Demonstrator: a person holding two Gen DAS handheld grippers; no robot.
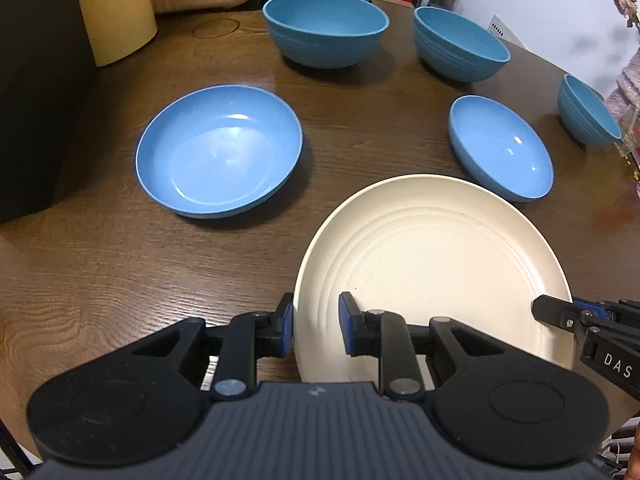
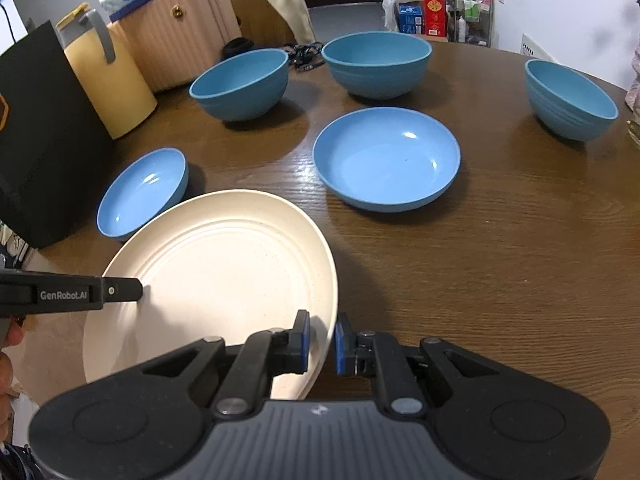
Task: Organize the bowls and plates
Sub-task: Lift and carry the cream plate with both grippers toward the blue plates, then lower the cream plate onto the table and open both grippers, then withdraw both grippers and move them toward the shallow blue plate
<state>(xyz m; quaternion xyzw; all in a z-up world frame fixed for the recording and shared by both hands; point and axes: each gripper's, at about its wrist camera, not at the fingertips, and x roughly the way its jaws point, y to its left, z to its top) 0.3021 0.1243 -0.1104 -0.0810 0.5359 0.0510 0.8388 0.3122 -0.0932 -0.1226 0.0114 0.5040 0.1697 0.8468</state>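
A cream plate [image 1: 432, 264] sits at the near edge of the brown table [image 1: 120, 264]; it also shows in the right wrist view [image 2: 224, 264]. My left gripper [image 1: 316, 326] straddles its left rim, jaws partly apart with a gap beside the rim. My right gripper [image 2: 322, 340] straddles its right rim, jaws close around it. Two shallow blue plates [image 1: 218, 150] [image 1: 502, 146] lie behind. Three deep blue bowls [image 1: 326, 28] [image 1: 460, 44] [image 1: 588, 112] stand further back.
A black box [image 1: 36, 92] and a yellow jug [image 1: 116, 4] stand at the table's left. A pink suitcase [image 2: 176, 28] and shelves with goods [image 2: 436, 12] are beyond the table. A glass object [image 2: 634, 128] sits at the right edge.
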